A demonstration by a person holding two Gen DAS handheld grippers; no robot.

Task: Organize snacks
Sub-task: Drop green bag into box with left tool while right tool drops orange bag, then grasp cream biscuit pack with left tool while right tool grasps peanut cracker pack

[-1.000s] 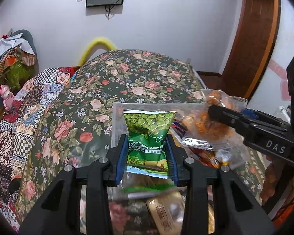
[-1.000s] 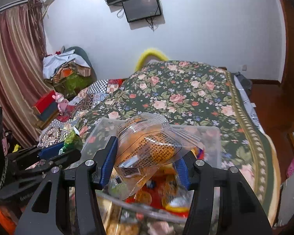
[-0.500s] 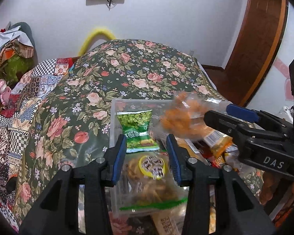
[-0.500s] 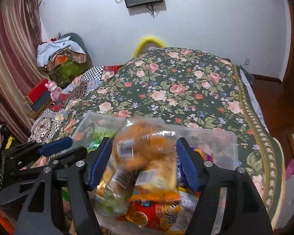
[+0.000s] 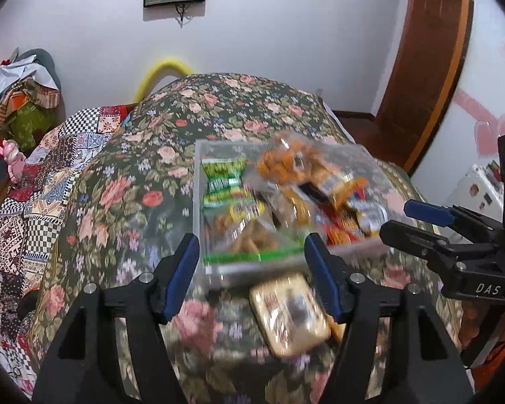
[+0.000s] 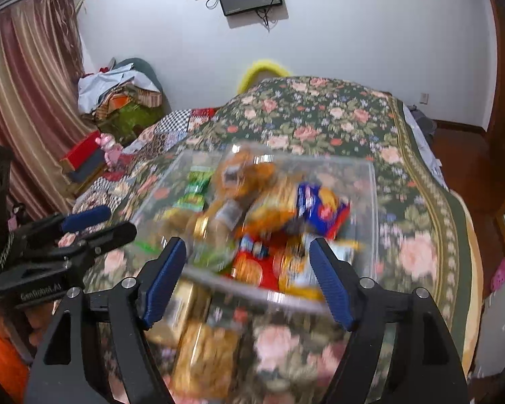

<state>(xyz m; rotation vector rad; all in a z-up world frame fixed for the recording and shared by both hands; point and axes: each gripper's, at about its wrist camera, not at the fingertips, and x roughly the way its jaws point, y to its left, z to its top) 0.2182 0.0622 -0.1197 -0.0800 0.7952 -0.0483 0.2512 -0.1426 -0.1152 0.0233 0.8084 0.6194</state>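
Left gripper [image 5: 250, 274] and right gripper [image 6: 247, 281]: jaws spread apart, nothing held, above heaped snack packets in the clear plastic bin [image 5: 198, 181] on the floral bedspread [image 5: 124, 185]; risk noted of the orange-filled clear bag [image 5: 286, 165] sliding off, the heap being loosely piled.

Dark green bedspread [image 5: 239, 111] with pink rose print, checkered patchwork quilt [image 5: 50, 168] at left, clear box [image 5: 198, 181], green snack packet [image 5: 224, 181], orange snack bag [image 5: 286, 161], gold packet [image 5: 289, 313] near, black tools with blue pads [image 5: 181, 276], striped pink curtain [image 6: 23, 101].
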